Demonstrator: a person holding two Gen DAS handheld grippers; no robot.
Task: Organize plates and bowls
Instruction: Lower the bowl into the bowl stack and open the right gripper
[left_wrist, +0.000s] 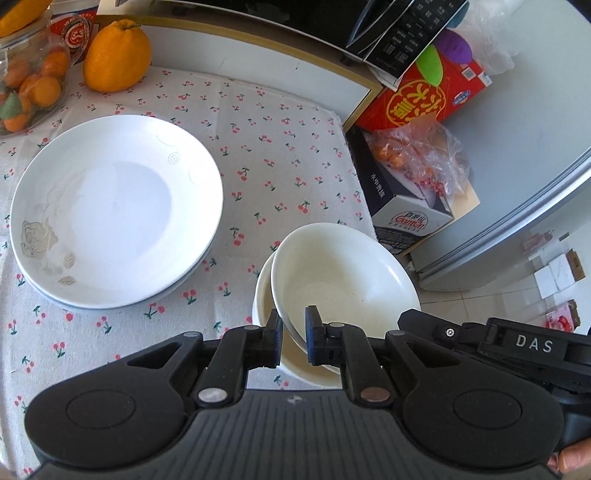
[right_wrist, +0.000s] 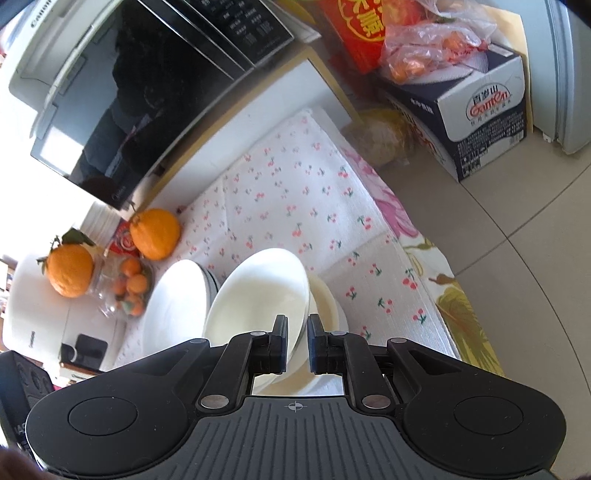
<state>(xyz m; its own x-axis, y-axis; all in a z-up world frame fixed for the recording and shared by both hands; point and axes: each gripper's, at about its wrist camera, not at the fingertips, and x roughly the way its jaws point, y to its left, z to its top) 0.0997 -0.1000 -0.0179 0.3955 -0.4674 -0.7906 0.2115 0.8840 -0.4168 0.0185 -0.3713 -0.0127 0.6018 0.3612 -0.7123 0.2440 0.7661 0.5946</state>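
Cloth (left_wrist: 280, 155) printed with small cherries covers the tabletop (right_wrist: 255, 107), and a black-fronted microwave (right_wrist: 155, 85) stands along its far edge. Two white plates (left_wrist: 110, 210) sit stacked on the cloth, the upper one marked with a pale rose. Just beside them is a white bowl (left_wrist: 264, 299) standing on the cloth, with a second, tilted bowl (left_wrist: 343, 273) leaning into it at a steep angle. Both grippers pinch the rim of this tilted bowl: the left gripper (left_wrist: 294, 338) has its pads closed on the near edge, and the right gripper (right_wrist: 298, 341) is clamped on the rim from the other side, as its own camera shows. The right gripper's black body also appears at the lower right of the left view. A large orange (left_wrist: 117, 55) rests near the far edge of the cloth, next to a glass jar (left_wrist: 29, 77) filled with small oranges. A fingertip (left_wrist: 576, 461) shows at the left view's lower right corner.
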